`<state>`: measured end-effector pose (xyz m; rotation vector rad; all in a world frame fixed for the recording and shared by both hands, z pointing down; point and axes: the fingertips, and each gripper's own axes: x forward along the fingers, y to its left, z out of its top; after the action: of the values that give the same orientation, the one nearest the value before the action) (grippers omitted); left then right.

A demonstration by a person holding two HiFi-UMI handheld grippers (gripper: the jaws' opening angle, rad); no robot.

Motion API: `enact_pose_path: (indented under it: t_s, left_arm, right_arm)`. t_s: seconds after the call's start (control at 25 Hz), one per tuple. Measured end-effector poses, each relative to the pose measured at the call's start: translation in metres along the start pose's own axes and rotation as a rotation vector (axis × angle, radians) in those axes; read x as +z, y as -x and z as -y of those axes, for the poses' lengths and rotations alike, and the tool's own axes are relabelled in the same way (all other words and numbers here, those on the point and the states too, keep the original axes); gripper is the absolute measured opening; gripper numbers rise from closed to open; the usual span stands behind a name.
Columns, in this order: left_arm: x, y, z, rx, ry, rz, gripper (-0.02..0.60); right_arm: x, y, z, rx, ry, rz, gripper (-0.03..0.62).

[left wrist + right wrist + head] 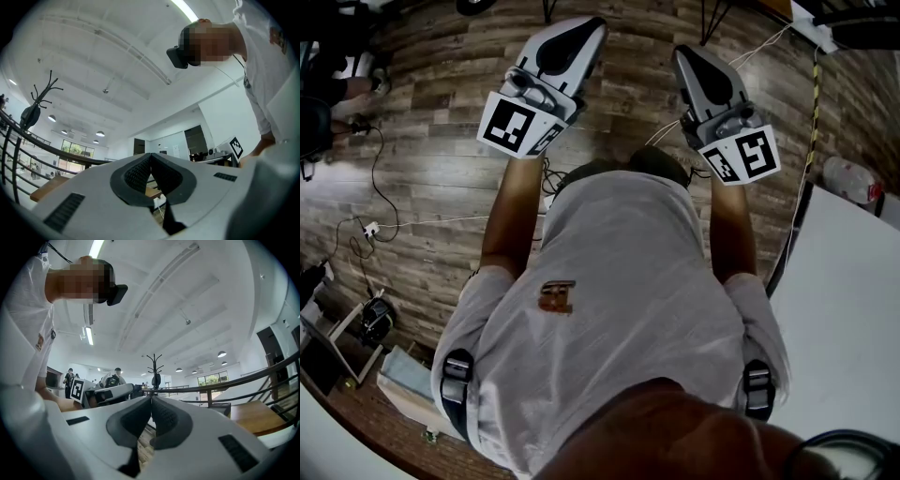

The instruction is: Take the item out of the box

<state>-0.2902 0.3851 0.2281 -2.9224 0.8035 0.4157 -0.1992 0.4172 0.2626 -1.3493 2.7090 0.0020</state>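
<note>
Head view: you hold the left gripper (584, 30) and right gripper (685, 53) side by side, upper centre, above the wooden floor (441, 187). Both pairs of jaws pressed together, nothing between them. White table (848, 309) at right edge. The box and item show in no view.

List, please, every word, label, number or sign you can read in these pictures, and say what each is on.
No text here can be read.
Shirt logo: orange-brown print, too blurred to read.
Marker cubes: black-and-white square patterns only, no letters or numbers.
Small sheet on the far wall: too small to read.
</note>
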Motion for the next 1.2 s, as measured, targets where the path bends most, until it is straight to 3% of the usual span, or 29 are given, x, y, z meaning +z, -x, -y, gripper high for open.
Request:
enact_pose_path:
  t_s: [0.32, 0.68, 0.88, 1.2]
  left_arm:
    - [0.000, 0.009, -0.019, -0.006, 0.008, -0.004, 0.020]
    - [-0.015, -0.013, -0.042, 0.008, -0.010, -0.011, 0.020]
    - [-0.021, -0.047, -0.068, 0.014, -0.027, -0.019, 0.020]
    - [-0.054, -0.132, -0.124, 0.019, -0.036, -0.026, 0.020]
  right_arm:
    - [-0.002, -0.016, -0.009, -0.013, 0.006, -0.016, 0.032]
    - [-0.012, -0.035, 0.024, 0.004, 0.004, -0.006, 0.032]
    - [-0.009, -0.058, 0.065, 0.014, 0.002, 0.002, 0.032]
    - [-0.015, -0.106, 0.167, 0.032, -0.003, 0.004, 0.032]
